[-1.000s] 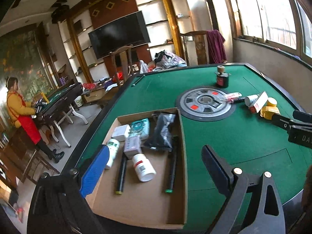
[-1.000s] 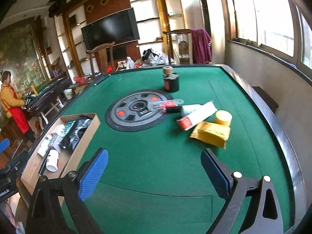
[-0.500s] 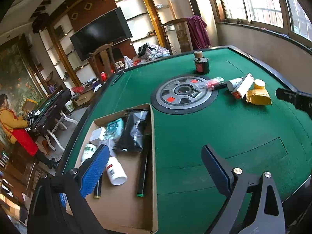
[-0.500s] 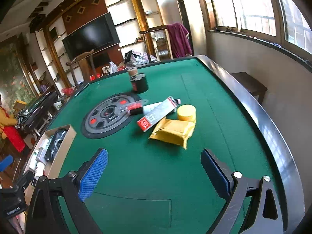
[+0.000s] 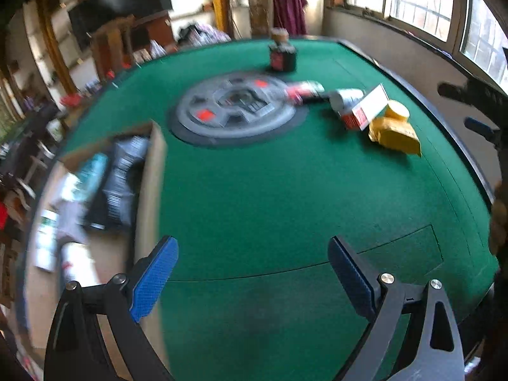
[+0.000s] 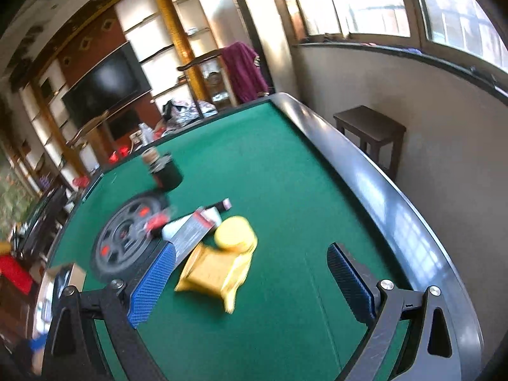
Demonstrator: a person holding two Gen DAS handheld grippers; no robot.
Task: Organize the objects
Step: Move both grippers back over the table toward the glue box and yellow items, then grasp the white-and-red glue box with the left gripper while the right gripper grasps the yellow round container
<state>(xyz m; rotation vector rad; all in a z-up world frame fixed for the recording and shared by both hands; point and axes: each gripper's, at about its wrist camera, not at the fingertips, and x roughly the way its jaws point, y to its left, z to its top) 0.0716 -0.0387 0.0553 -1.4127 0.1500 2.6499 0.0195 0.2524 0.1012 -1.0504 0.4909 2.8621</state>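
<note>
left hand-held gripper [image 5: 250,273] hung over the green surface [image 5: 254,197] with its blue pads set wide apart and nothing between them. the cardboard box [image 5: 149,190] lay just left of it, holding a white bottle [image 5: 77,262], a dark pouch [image 5: 122,177] and other packs too blurred to name.

right hand-held gripper [image 6: 250,281] likewise stood apart and empty above the surface [image 6: 285,174]. a yellow packet [image 6: 216,273] lay on the felt between and just beyond its pads, nearer the left pad. a yellow round tub [image 6: 235,233] touched the packet's far edge. a long red and white box [image 6: 190,231] lay beside the tub, leaning against a white tube [image 6: 177,225]. beyond these sat the round grey centre plate [image 6: 127,238], then a dark jar [image 6: 165,171] standing upright near the far rim. in the left view the same loose items lay well apart from the cardboard box.
</note>
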